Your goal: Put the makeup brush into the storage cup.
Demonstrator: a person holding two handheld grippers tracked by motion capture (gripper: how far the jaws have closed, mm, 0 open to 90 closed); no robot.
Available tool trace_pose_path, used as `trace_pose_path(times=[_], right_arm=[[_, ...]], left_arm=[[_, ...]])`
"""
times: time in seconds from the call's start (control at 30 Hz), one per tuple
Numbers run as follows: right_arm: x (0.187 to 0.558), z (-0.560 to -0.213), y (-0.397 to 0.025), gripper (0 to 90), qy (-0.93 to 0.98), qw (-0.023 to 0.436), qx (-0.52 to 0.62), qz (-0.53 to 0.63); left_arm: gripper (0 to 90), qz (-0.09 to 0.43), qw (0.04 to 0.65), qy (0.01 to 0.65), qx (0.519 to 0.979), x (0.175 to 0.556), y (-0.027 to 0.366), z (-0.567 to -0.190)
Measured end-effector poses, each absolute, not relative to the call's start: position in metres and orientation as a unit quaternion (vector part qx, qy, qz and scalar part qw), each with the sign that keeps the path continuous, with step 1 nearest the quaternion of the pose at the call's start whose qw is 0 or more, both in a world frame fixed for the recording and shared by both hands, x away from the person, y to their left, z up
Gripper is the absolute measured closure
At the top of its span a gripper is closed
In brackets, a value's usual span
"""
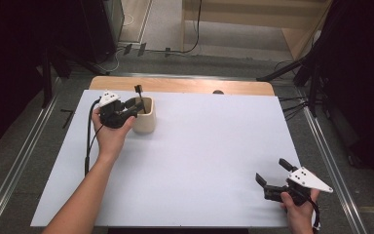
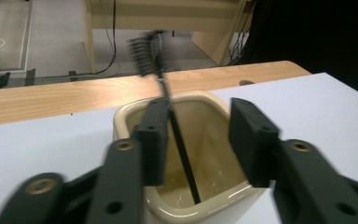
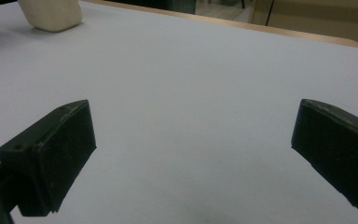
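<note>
Item: cream cup point(image 1: 143, 116), squarish with rounded corners, standing upright at the far left of the white surface point(image 1: 199, 161). Contents: one black brush point(image 2: 168, 100), thin handle leaning inside the cup with its lower end on the cup floor, bristle head point(image 2: 147, 55) rising above the rim, blurred in the left gripper view. Left gripper point(image 1: 131, 109): held at the cup mouth, jaws parted to a middling gap; the brush handle lies against the inner face of the jaw seen on the left in that gripper's own view and well clear of the other, so nothing is clamped. Right gripper point(image 1: 272, 175): near the front right corner of the surface, far from the cup, jaws spread wide and empty, bare white sheet between them; the cup's base point(image 3: 50, 15) sits distant beyond its left jaw. Status, judged: the brush already stands in the cup, with the jaws slack around the handle, so the work reads either as a placement just finished bar the withdrawal, or as a pick-up with the closing still to come; the pictures do not settle which. Remaining: clear the left jaws from the rim without tipping the cup or dragging the handle.
</note>
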State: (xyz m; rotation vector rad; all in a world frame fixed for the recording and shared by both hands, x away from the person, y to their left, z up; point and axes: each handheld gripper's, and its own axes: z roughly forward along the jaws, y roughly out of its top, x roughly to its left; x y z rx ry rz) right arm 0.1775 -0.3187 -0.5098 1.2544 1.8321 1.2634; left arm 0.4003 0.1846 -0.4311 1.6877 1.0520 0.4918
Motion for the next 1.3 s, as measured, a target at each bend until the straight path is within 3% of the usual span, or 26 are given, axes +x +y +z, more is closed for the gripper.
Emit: trace_pose_path(times=[0.23, 0.57, 0.7, 0.93, 1.03, 1.3], right_arm=[[0.178, -0.51, -0.319, 0.0, 0.686, 0.29, 0.47, 0.475], [0.177, -0.509, -0.318, 0.0, 0.686, 0.29, 0.469, 0.475], [0.177, -0.509, -0.318, 0.0, 0.687, 0.29, 0.468, 0.475], [0.177, -0.509, -0.317, 0.0, 0.687, 0.289, 0.469, 0.475], [0.177, -0.509, -0.317, 0.0, 0.687, 0.288, 0.469, 0.474], [0.178, -0.509, -0.316, 0.0, 0.688, 0.289, 0.468, 0.474]], left_arm=[[38.7, 0.206, 0.535, 0.422, 0.703, 0.389, 0.194, -0.422], [25.1, 0.215, 0.532, 0.416, 0.706, 0.374, 0.208, -0.413], [14.4, 0.219, 0.53, 0.414, 0.707, 0.367, 0.213, -0.415], [7.7, 0.22, 0.525, 0.418, 0.708, 0.355, 0.222, -0.418], [0.5, 0.218, 0.53, 0.413, 0.708, 0.35, 0.226, -0.42], [0.0, 0.221, 0.53, 0.408, 0.71, 0.336, 0.232, -0.423]])
